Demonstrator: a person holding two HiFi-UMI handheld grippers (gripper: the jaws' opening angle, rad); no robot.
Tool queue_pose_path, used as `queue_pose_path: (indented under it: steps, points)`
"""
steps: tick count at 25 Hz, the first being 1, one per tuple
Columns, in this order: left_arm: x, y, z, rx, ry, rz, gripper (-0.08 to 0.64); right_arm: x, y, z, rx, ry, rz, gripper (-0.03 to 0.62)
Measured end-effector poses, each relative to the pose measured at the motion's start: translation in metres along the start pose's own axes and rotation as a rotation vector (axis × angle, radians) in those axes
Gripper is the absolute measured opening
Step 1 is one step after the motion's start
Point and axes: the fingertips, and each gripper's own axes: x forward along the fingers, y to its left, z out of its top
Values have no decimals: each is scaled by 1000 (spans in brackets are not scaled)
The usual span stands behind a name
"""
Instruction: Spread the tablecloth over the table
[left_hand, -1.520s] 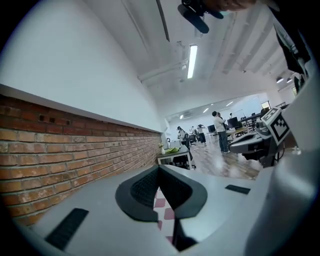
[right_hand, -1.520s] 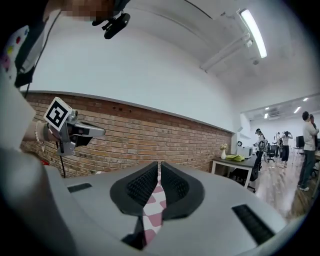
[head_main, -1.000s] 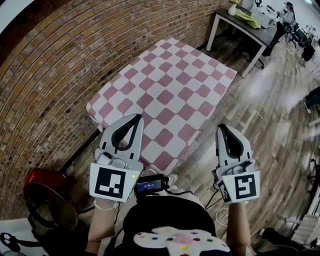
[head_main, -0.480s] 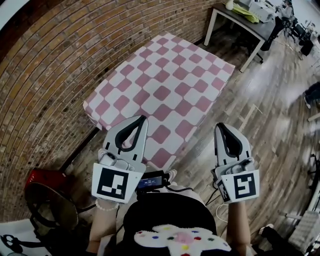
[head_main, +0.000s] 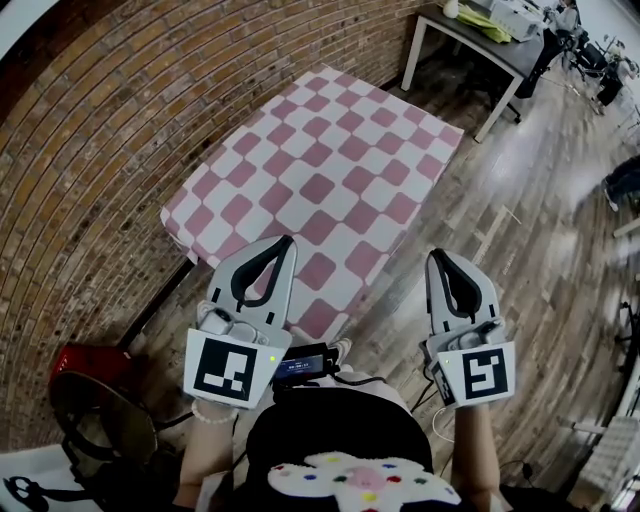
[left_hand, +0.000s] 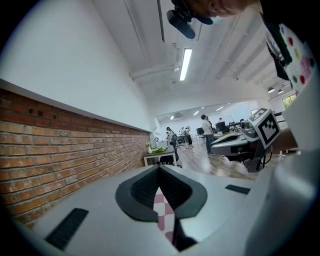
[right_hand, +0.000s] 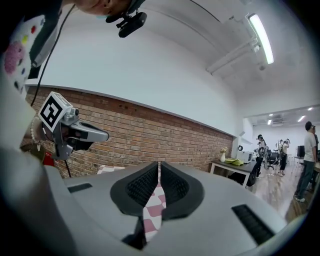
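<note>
The pink-and-white checked tablecloth (head_main: 330, 170) lies flat over the table beside the brick wall, its near edge hanging down in front of me. My left gripper (head_main: 286, 241) is shut and hovers above the cloth's near edge with nothing between its fingers. My right gripper (head_main: 434, 255) is also shut and empty, over the floor just right of the cloth's near corner. In the left gripper view the jaws (left_hand: 159, 167) meet, and a strip of cloth (left_hand: 162, 210) shows behind them. The right gripper view shows the same: closed tips (right_hand: 159, 164) with checked cloth (right_hand: 152, 215) beyond.
A brick wall (head_main: 100, 130) runs along the table's left side. A dark table with white legs (head_main: 480, 50) stands at the far right. A red stool (head_main: 85, 365) sits at my lower left. Wooden floor (head_main: 540, 220) stretches to the right, with people far off.
My left gripper has sunk slightly over the cloth's near edge. The right gripper and the cloth have stayed as they were.
</note>
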Motion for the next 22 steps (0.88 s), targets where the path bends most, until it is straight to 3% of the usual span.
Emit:
queue_pose_path:
  steps: [22]
  points:
    - [2,-7,-5,12,8,-10,15,-4,2,-2,-15,6,-9,41]
